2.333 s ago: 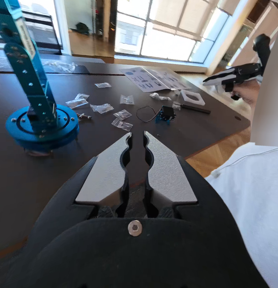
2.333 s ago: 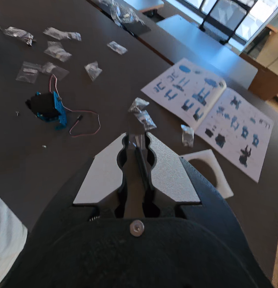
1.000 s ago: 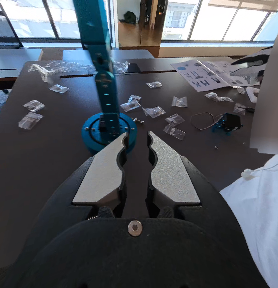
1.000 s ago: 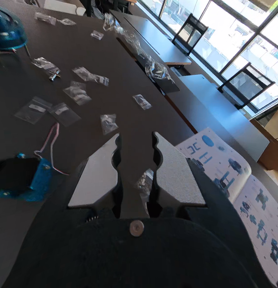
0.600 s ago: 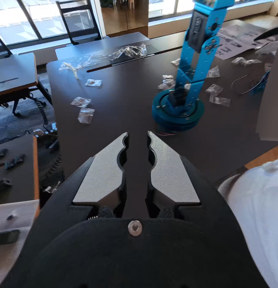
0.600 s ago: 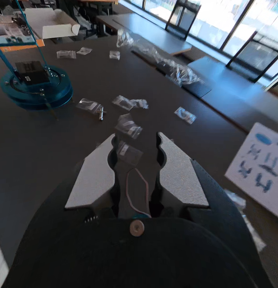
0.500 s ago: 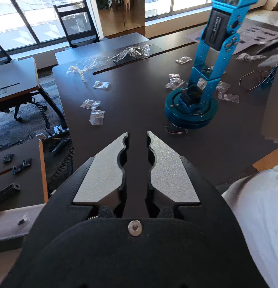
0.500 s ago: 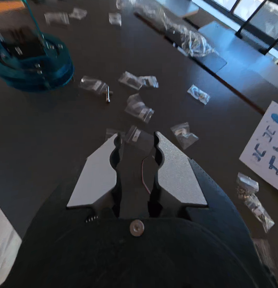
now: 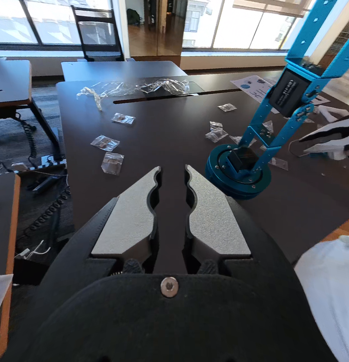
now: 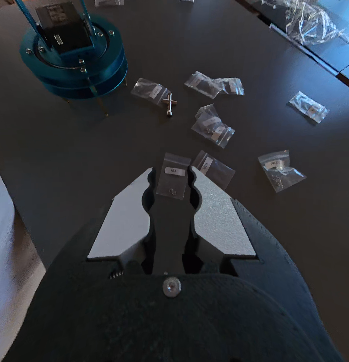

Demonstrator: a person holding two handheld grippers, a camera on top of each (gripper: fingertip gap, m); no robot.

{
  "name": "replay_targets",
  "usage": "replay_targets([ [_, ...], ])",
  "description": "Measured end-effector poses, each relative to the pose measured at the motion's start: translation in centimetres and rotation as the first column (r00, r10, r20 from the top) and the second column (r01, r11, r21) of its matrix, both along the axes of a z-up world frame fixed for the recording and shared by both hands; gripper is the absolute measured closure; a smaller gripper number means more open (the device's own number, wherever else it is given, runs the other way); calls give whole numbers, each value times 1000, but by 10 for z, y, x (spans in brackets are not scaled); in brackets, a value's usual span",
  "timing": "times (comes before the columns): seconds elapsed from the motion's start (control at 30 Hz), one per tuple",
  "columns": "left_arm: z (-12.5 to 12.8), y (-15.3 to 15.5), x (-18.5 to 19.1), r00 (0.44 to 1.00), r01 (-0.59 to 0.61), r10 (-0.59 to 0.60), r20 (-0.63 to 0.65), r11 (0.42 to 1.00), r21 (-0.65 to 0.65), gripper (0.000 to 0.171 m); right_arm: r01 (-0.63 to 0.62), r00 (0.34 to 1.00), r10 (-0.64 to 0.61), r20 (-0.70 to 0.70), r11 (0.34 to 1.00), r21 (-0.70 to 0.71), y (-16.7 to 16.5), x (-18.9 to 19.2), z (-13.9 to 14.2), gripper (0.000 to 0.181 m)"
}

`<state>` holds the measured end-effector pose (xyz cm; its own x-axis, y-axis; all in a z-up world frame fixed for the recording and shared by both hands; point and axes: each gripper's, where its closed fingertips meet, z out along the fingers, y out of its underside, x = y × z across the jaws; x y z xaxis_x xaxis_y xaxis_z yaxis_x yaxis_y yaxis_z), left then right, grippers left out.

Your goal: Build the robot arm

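The right gripper (image 10: 171, 170), jaws spread and empty, is hovering over a small clear bag (image 10: 172, 177) lying mid-frame on the dark table (image 10: 71, 156). The left gripper (image 9: 172, 170), jaws parted and empty, is hanging beside the blue round base (image 9: 238, 176) at centre right.

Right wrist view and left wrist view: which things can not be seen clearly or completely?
- Blue kit arm: top cut off by the frame edge in both views.
- Small clear bag: contents too small to identify, right wrist view.
- Right hand-held gripper: cut by the right edge, left wrist view.
- Booklet: partly behind the blue kit arm.
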<state>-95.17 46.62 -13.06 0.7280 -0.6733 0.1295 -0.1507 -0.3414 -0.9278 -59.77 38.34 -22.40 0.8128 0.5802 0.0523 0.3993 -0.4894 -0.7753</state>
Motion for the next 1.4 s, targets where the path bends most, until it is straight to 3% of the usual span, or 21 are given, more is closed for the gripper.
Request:
replay_targets([
  [0.2, -15, 3, 1, 998, -57, 58, 12, 998, -41, 149, -116, 986, 138, -90, 970, 215, 17, -21, 40, 154],
  [0.33, -36, 11, -17, 995, -87, 84, -50, 995, -56, 149, -181, 972, 226, -58, 887, 425, 13, -49, 87, 158],
  [0.47, -52, 31, -30, 998, -39, 35, -44, 996, -78, 149, -182, 966, 253, -55, 816, 549, 1, -80, 120, 162],
  [0.67, -70, 65, -63, 986, 112, -119, -113, 991, -71, 149, -126, 975, 216, -48, 724, 678, -19, -153, 155, 171],
  [0.8, -72, 91, -116, 962, 206, -216, -168, 976, -74, 150, -33, 997, 71, -18, 661, 750, -14, -221, 161, 181],
  [0.9, -63, 112, -168, 964, 211, -219, -152, 975, -64, 151, -10, 999, 37, -21, 678, 735, 2, -284, 146, 181],
  [0.97, -58, 124, -200, 977, 186, -192, -96, 980, -70, 153, -40, 998, 57, -3, 738, 674, 20, -323, 122, 181],
  [1.1, -50, 130, -249, 987, 159, -158, 20, 983, -93, 154, 16, 998, 19, -67, 871, 491, 61, -373, 70, 172],
  [1.27, -56, 134, -304, 999, 26, -29, -34, 996, -80, 158, 95, 995, -91, -27, 956, 277, 100, -393, -3, 163],
  [1.4, -53, 122, -332, 992, -113, 109, -59, 991, -72, 163, 67, 998, -68, -3, 963, 261, 116, -400, -20, 168],
])
